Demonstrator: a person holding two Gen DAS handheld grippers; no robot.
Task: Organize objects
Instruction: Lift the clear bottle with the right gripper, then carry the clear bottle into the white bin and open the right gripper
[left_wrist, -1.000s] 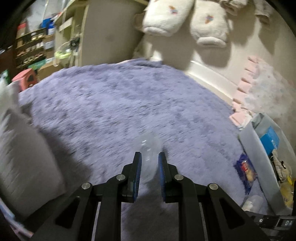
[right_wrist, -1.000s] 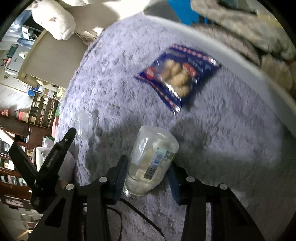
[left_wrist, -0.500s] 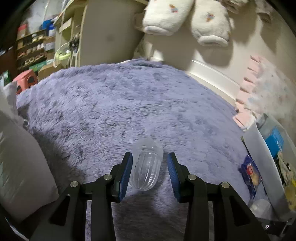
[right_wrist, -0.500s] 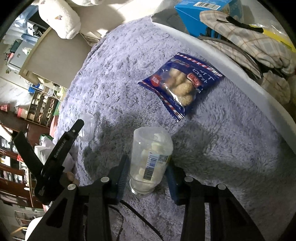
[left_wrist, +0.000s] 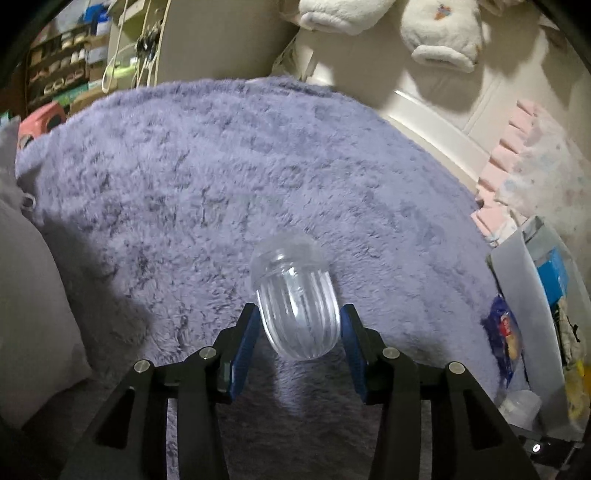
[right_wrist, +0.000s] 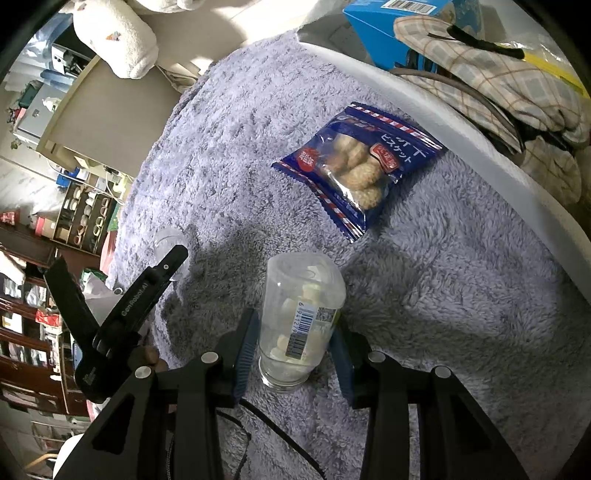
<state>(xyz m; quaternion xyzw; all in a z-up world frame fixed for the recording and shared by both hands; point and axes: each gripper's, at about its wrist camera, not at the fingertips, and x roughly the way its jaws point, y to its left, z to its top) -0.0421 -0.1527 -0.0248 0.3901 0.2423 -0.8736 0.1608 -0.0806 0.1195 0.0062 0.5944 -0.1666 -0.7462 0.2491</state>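
A clear ribbed plastic capsule (left_wrist: 295, 302) lies on the purple fluffy rug (left_wrist: 229, 192), between the fingers of my left gripper (left_wrist: 297, 325), which is open around it. My right gripper (right_wrist: 295, 339) is shut on a clear candy jar (right_wrist: 301, 317) with a barcode label, held mouth toward the camera just above the rug. A blue biscuit packet (right_wrist: 360, 166) lies on the rug beyond the jar. The left gripper's body (right_wrist: 122, 321) shows at the left of the right wrist view.
A white storage bin (right_wrist: 461, 125) with a plaid cloth (right_wrist: 498, 85) and a blue box (right_wrist: 399, 22) stands at the right. It also shows in the left wrist view (left_wrist: 524, 295). A grey pillow (left_wrist: 33, 314) lies left. Plush toys (left_wrist: 439, 29) and shelves (left_wrist: 74, 66) are behind.
My left gripper has opened from nearly shut to wide around the capsule and moved closer to it. My right gripper has tilted the jar more upright and drawn back slightly.
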